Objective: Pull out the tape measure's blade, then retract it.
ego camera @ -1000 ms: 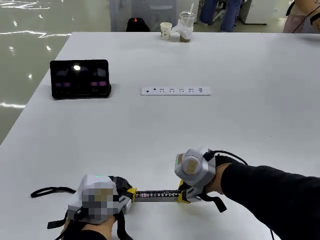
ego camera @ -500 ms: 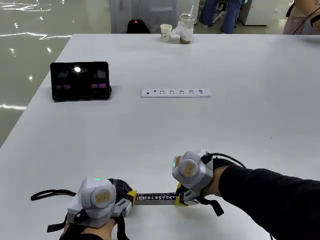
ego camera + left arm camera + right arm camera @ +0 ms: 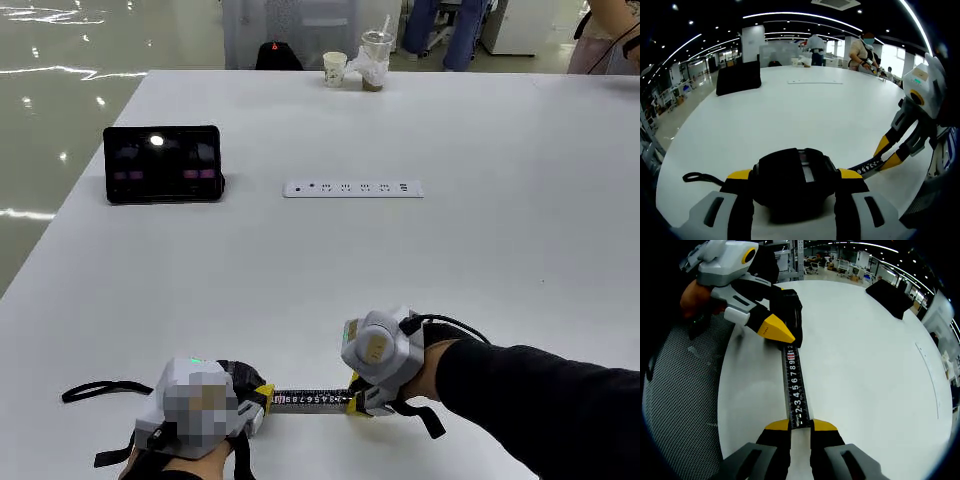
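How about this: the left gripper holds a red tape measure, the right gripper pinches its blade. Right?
Not red: the tape measure is black, as the left gripper view shows. The left gripper holds it; the right gripper pinches its blade.

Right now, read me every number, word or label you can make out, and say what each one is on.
"2 3 4 5 6 7 8 9": printed along the tape measure's blade, counting up away from the right gripper.
The red-boxed mark after the 9: too blurred to read.
Markings on the power strip: too small to read.
Print on the paper cup: too small to read.
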